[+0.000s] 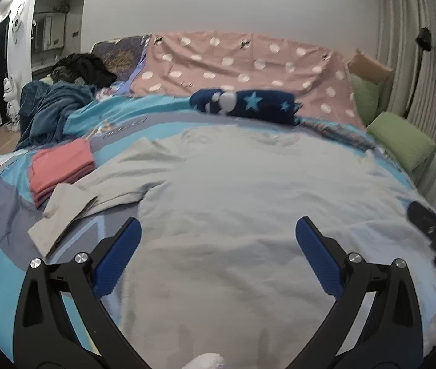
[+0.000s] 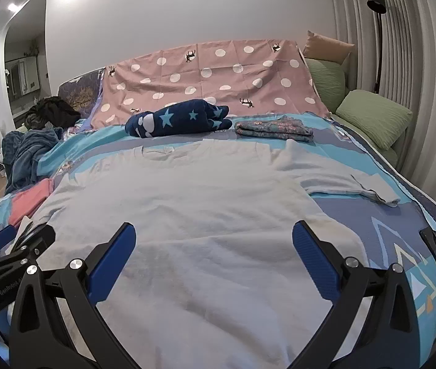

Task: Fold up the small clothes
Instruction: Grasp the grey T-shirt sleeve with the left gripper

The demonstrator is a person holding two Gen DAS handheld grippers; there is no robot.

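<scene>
We have a pale grey T-shirt (image 2: 187, 203) spread flat on the bed (image 2: 402, 215), collar toward the headboard and both sleeves out to the sides, with no fold in it yet as far as we can see. Our left gripper (image 1: 218, 233) hangs over the lower part of the shirt with its jaws spread wide and nothing between them. Our right gripper (image 2: 213, 236) is likewise released over the hem area, empty. Some work looks finished: a folded pink stack (image 1: 61, 169) lies just beside the left sleeve (image 1: 73, 212), and a folded floral garment (image 2: 274, 129) rests near the far edge, next to a navy star-print bundle (image 2: 178, 120). A heap of blue cloth (image 1: 51, 107) at the bed's left side may or may not be waiting its turn; we cannot tell. We judge the task partway through, with this shirt's sleeves and body all left to fold
</scene>
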